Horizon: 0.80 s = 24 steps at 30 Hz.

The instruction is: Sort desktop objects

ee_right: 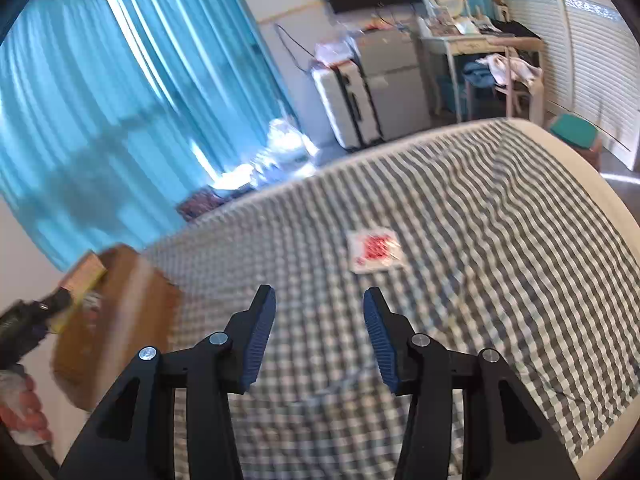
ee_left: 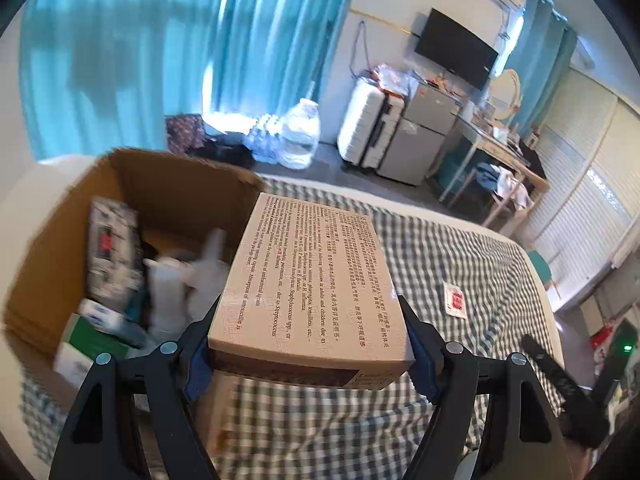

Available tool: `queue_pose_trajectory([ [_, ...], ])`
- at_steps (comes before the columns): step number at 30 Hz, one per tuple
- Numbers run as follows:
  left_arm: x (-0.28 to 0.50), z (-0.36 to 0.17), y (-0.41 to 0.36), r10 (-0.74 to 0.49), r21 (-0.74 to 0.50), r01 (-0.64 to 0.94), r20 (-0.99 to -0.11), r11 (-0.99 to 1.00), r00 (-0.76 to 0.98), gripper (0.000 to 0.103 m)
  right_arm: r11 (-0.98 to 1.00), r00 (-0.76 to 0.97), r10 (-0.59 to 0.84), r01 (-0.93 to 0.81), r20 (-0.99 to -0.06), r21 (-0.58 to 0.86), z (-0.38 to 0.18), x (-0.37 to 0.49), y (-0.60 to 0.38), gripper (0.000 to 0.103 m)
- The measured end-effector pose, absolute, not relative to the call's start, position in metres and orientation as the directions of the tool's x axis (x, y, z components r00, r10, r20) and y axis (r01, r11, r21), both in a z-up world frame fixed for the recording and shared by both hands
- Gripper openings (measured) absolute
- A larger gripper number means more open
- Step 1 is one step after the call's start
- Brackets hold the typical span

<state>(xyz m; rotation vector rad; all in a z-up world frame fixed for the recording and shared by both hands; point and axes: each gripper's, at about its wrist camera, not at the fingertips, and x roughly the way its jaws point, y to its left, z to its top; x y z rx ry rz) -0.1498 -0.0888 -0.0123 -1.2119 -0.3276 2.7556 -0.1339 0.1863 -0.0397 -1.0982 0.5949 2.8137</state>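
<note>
My left gripper [ee_left: 308,324] is shut on a tan medicine box [ee_left: 312,280] printed with dark red text, held above the bed beside an open cardboard box [ee_left: 180,184]. Inside the cardboard box lie a white spray bottle [ee_left: 168,280], a dark printed packet [ee_left: 112,256] and a green-and-white carton [ee_left: 96,336]. My right gripper [ee_right: 319,300] is open with nothing between its blue pads, above the checked bedsheet [ee_right: 480,240]. A small white packet with red print [ee_right: 374,250] lies on the sheet ahead of it. The same packet [ee_left: 456,300] shows in the left wrist view.
The cardboard box [ee_right: 120,312] appears at the left of the right wrist view, with the left gripper [ee_right: 36,312] and a hand [ee_right: 24,412] beside it. Beyond the bed stand water bottles [ee_left: 300,132], a white suitcase [ee_left: 364,128], a grey mini fridge [ee_left: 420,136] and a desk [ee_left: 500,152].
</note>
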Motion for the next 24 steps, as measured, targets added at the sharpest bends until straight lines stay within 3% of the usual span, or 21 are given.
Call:
queue_pose_trajectory([
  [4,-0.168,-0.043,-0.060,0.232,-0.247,-0.067,-0.735,-0.967,-0.637,0.079,-0.932,-0.708,-0.044,-0.224,-0.705,0.284,-0.074,-0.150,0.195,0.048],
  [6,-0.178,-0.056,-0.047,0.235,-0.241,-0.077,-0.745,-0.967,-0.624,0.079,-0.929,-0.702,-0.045,-0.232,-0.711,0.288,-0.090,-0.165,0.201,0.065],
  [14,-0.235,-0.118,0.007,0.253,-0.233,-0.107,-0.798,-0.966,-0.547,0.079,-0.958,-0.708,0.027,-0.219,-0.705,0.184,-0.119,-0.242,0.208,0.078],
  [19,-0.271,-0.145,0.032,0.249,-0.225,-0.111,-0.815,-0.968,-0.524,0.079,-0.963,-0.641,0.012,-0.214,-0.768,0.163,-0.159,-0.292,0.215,0.079],
  [22,-0.284,-0.152,0.041,0.249,-0.225,-0.110,-0.820,-0.968,-0.516,0.079,-0.966,-0.658,0.014,-0.204,-0.753,0.161,-0.167,-0.295,0.220,0.077],
  [24,-0.287,-0.153,0.045,0.252,-0.229,-0.110,-0.822,-0.967,-0.510,0.079,-0.968,-0.655,0.020,-0.203,-0.755,0.150,-0.168,-0.295,0.221,0.050],
])
